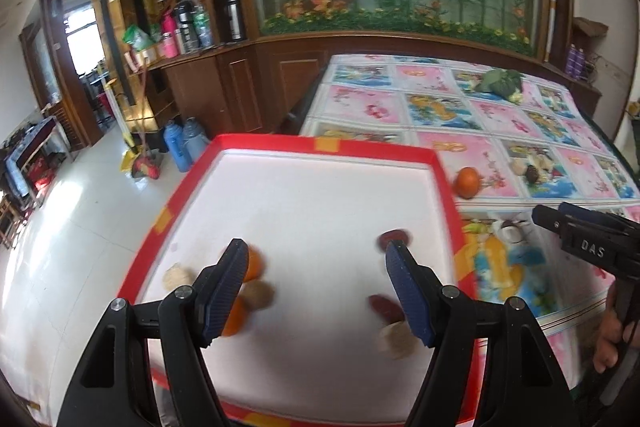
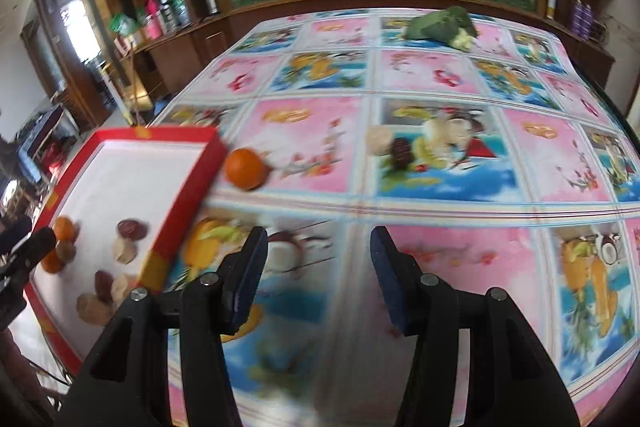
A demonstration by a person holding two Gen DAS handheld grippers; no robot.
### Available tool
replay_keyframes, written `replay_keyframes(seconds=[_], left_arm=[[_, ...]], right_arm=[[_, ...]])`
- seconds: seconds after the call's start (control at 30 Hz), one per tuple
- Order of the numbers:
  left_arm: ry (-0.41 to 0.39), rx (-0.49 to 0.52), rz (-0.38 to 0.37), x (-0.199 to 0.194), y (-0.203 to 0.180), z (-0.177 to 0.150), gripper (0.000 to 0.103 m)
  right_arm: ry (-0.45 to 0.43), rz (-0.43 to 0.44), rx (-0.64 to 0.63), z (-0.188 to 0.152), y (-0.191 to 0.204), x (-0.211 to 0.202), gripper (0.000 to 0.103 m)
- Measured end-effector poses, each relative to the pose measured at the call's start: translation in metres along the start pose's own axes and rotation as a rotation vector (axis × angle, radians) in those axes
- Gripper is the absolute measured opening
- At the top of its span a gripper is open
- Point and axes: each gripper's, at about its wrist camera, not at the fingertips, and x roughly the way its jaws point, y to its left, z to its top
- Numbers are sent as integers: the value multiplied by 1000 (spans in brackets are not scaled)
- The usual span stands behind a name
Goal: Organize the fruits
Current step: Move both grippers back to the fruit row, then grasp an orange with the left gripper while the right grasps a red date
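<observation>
Left gripper [image 1: 316,267] hangs released, empty, over a red-rimmed tray [image 1: 442,183] holding oranges, dark red fruits and pale ones. Right gripper [image 2: 318,259], also spread and empty, hovers over the patterned counter [image 2: 440,75]. One orange [image 2: 245,169] sits on the counter, just beside the tray.
</observation>
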Motion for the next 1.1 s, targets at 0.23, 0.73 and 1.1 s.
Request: replay_keyframes(seconds=[0.23, 0.73, 1.1], left_arm=[[11, 99, -139, 21, -55, 32, 71], [127, 248, -313, 81, -109, 52, 56], [160, 299, -334, 94, -124, 54, 43]], right_arm=[[-13, -12, -28, 21, -37, 8, 56], [61, 42, -21, 48, -67, 57, 42], [58, -8, -95, 52, -59, 67, 23]])
